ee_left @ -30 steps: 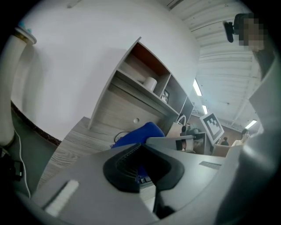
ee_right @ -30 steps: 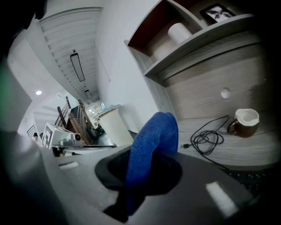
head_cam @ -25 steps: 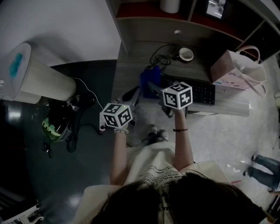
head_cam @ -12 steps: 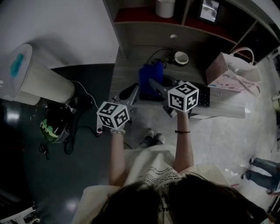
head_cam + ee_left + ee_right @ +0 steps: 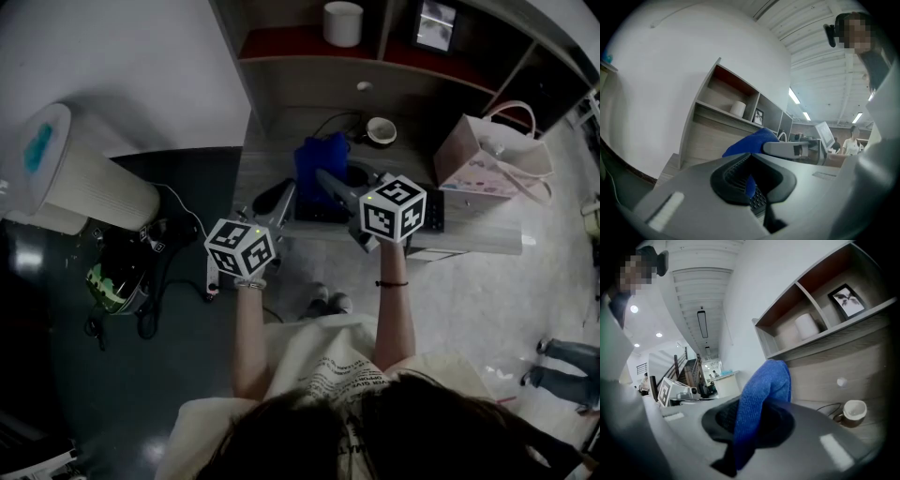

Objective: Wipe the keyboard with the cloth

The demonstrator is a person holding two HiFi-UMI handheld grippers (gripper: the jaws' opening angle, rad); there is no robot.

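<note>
A black keyboard (image 5: 434, 210) lies on the grey desk (image 5: 478, 239), mostly hidden under my grippers. My right gripper (image 5: 330, 185) is shut on a blue cloth (image 5: 323, 162), which bunches up above its tips over the keyboard's left part. In the right gripper view the cloth (image 5: 761, 397) hangs between the dark pads. My left gripper (image 5: 279, 201) hovers at the desk's left front edge, just left of the cloth, open by a narrow gap with nothing in it. Through that gap in the left gripper view (image 5: 757, 194) I see the cloth (image 5: 754, 139) and keyboard keys (image 5: 758, 202).
A mug (image 5: 381, 131) and a cable sit at the desk's back, and a paper bag (image 5: 487, 155) stands at its right. The shelf above holds a white roll (image 5: 343, 23) and a picture frame (image 5: 435, 25). A white cylinder (image 5: 75, 178) and a helmet (image 5: 112, 281) are on the floor to the left.
My right gripper has carried the cloth a little to the right and farther over the desk. The left gripper has drifted slightly left and stays near the desk's front edge.
</note>
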